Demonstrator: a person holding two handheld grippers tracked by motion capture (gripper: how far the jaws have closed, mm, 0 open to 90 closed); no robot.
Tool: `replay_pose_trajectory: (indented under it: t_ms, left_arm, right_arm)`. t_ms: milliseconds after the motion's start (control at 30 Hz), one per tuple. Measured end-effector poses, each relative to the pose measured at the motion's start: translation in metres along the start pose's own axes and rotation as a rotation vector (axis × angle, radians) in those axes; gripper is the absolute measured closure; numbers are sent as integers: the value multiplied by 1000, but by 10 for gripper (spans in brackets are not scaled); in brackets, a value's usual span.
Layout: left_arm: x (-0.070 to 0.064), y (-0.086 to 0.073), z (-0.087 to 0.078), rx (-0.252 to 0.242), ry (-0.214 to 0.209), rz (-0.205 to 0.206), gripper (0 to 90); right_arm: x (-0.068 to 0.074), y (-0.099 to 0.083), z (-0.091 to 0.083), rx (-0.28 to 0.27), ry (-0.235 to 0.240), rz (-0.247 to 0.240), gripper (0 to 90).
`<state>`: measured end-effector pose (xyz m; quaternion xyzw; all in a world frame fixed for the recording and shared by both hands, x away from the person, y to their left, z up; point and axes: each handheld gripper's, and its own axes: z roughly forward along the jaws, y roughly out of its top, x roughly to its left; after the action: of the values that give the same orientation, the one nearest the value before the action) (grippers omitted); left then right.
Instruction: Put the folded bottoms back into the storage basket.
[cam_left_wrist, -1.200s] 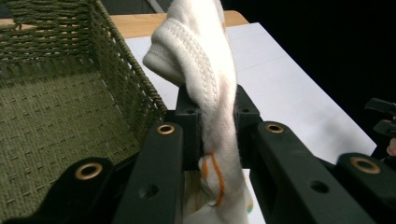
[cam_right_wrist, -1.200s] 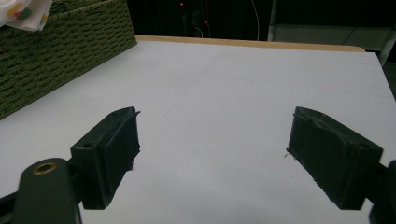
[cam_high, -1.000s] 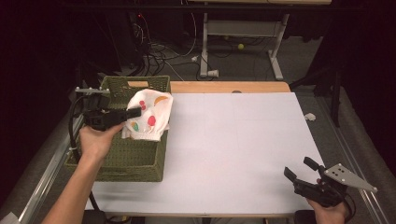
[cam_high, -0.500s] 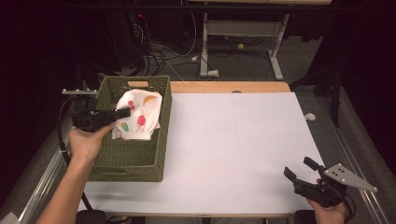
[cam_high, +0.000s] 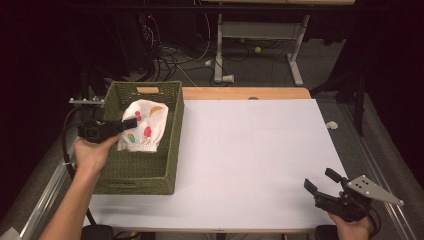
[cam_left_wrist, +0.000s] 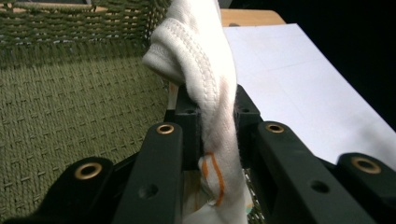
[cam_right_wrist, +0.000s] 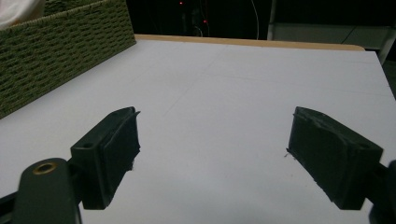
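A white cloth (cam_high: 144, 126) with coloured spots hangs over the inside of the green woven basket (cam_high: 170, 145) at the table's left. My left gripper (cam_high: 131, 122) is shut on the cloth's stitched edge; in the left gripper view the white cloth (cam_left_wrist: 212, 93) is pinched between the two black jaws, with the basket floor (cam_left_wrist: 70, 102) behind. My right gripper (cam_high: 321, 181) rests near the table's front right corner, open, with nothing between its fingers (cam_right_wrist: 112, 149) above the white tabletop (cam_right_wrist: 224, 93).
The white tabletop (cam_high: 260, 150) stretches between the basket and the right gripper. A wooden strip (cam_high: 245, 93) runs along the far edge. Cables and desk legs (cam_high: 220, 55) stand on the floor beyond. The basket's wall (cam_right_wrist: 56, 51) lies far left of the right gripper.
My left gripper has carried the cloth leftwards and down, from over the basket's right wall to inside the basket. The right gripper has stayed still.
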<state>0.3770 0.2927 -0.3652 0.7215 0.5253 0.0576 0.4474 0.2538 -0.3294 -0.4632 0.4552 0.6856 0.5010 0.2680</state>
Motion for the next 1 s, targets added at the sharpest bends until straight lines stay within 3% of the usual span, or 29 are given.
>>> replay_pose_trajectory:
  t_ms: [1000]
  left_arm:
    - [26,2,60,96,56,-41,756]
  right_arm:
    - [0,0,0,-3,4,-1,169]
